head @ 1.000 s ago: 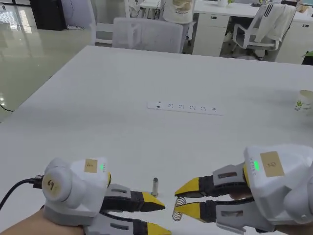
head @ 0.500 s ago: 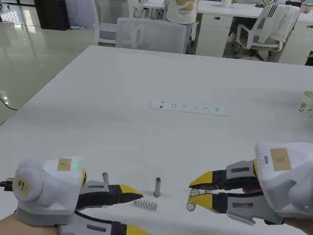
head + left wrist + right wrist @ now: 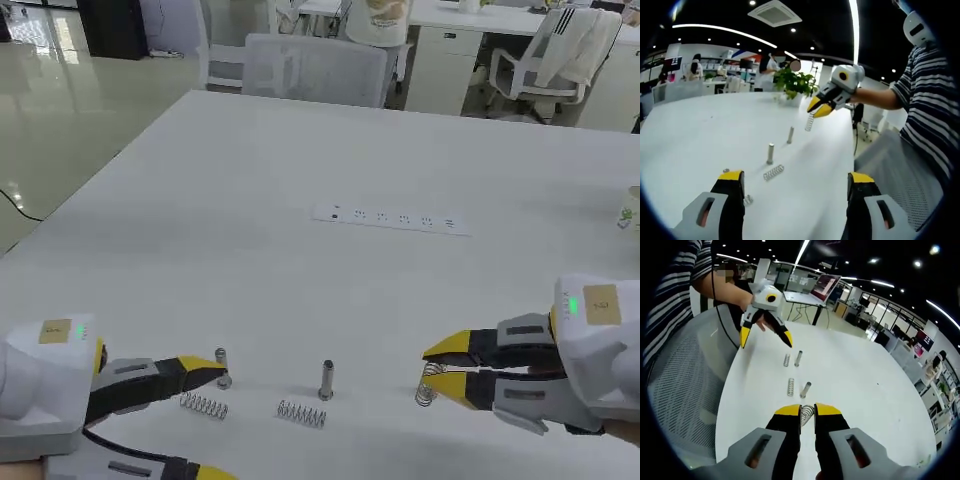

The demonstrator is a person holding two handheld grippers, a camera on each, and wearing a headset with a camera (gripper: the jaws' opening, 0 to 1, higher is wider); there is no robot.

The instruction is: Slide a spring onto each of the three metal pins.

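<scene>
Pinching a thin silvery coiled spring point(image 3: 425, 394), right gripper point(image 3: 430, 369)

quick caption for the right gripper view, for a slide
Right tongs pinch a spring over the white table; two pins and two loose springs ahead, left tongs open beyond.

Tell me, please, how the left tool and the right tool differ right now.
The left tool has its jaws spread wide, while the right tool has its jaws nearly closed. The left tool holds nothing; the right tool grips a spring between its tips. The left tool's tip is beside the left pin; the right tool sits off to the right of the middle pin. Both have yellow jaw tips.
</scene>
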